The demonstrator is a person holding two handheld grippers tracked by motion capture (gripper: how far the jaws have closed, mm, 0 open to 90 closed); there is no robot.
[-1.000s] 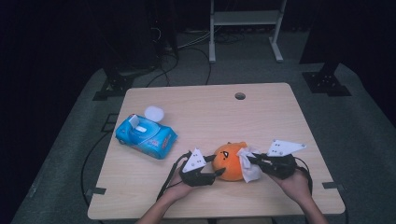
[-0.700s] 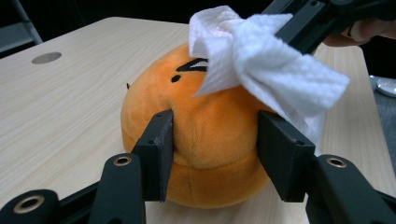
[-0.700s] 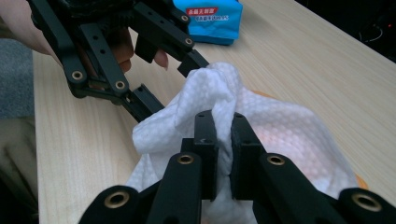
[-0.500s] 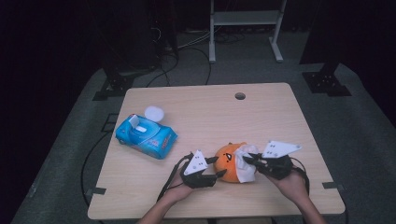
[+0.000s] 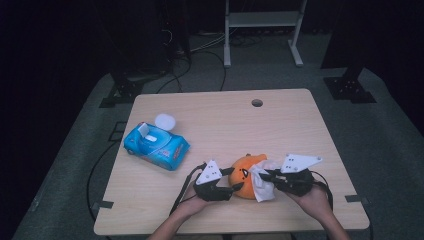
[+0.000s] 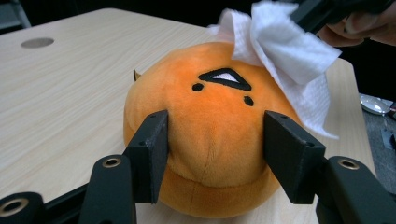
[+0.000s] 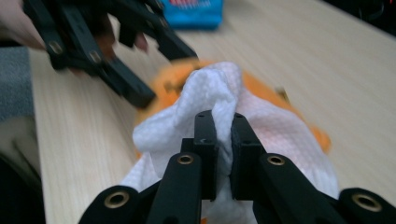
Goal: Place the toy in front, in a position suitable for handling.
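Left tongs [image 6: 215,154] gripping orange plush [image 6: 210,135], right tongs [image 7: 223,154] pinching wipe [image 7: 210,93]

I've got a light wood table [image 5: 300,130] with a hole near its far edge, a blue wipes pack [image 5: 156,146] sitting left, orange plush toy [image 5: 245,176] near me

The wipe [image 5: 262,181] has slid a little toward 9 o'clock over the plush [image 5: 245,175], carried by the right gripper [image 5: 265,175]. The left gripper [image 5: 234,181] has just opened its jaws wider, with the plush between them and their pads against its sides.
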